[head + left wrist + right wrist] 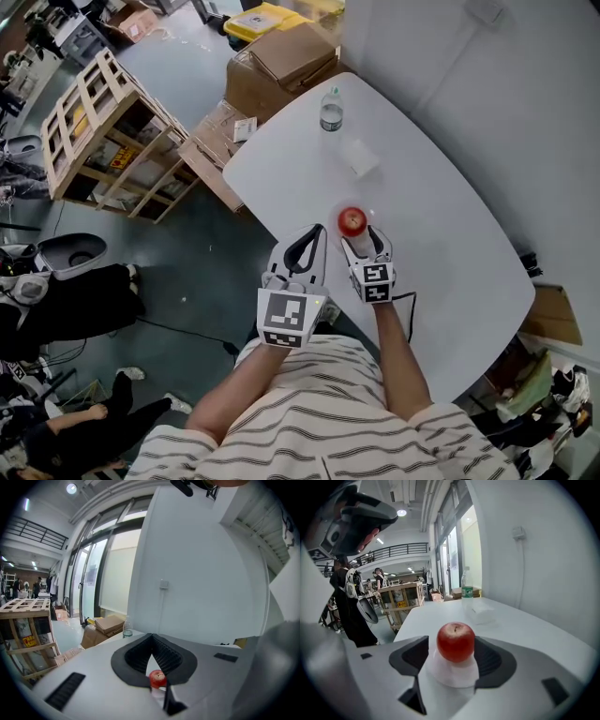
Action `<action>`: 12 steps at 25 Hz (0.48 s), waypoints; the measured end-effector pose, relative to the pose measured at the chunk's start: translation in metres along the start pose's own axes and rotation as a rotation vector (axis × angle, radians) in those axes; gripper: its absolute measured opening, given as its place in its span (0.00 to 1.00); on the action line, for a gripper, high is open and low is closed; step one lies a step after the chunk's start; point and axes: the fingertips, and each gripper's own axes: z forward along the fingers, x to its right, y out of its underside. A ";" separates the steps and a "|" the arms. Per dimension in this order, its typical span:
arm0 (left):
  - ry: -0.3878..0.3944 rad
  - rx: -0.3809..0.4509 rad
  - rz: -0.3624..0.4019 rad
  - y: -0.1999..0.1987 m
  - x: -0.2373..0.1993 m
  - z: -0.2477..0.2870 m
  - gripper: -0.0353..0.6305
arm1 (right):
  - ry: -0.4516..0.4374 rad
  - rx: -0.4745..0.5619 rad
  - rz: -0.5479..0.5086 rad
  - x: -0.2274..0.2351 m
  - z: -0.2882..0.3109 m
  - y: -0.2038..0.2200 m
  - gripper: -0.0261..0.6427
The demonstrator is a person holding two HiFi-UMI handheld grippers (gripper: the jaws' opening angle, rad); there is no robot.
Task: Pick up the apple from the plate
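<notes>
A red apple (352,221) sits on a small white plate (368,217) near the middle of the white table (450,244). My right gripper (364,237) stands open just short of the apple, one jaw on either side of it. In the right gripper view the apple (456,642) is upright on the plate (452,673), with a gap to each black pad (490,660). My left gripper (315,232) hovers to the left of the right one, shut with nothing held. Its own view shows the left gripper (151,636) with the apple (158,678) visible below the joined tips.
A water bottle (331,110) and a small clear box (362,157) stand farther along the table. Cardboard boxes (281,58) and a wooden crate (108,131) sit on the floor beyond the table's left edge. A white wall (487,84) runs along the right.
</notes>
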 end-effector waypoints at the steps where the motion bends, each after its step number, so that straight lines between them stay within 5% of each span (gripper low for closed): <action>1: 0.000 -0.002 0.000 0.000 0.000 0.000 0.06 | -0.008 0.003 0.010 0.000 0.001 0.000 0.49; 12: 0.001 -0.020 0.004 0.005 -0.006 0.001 0.06 | -0.016 0.007 0.034 0.003 0.018 0.000 0.53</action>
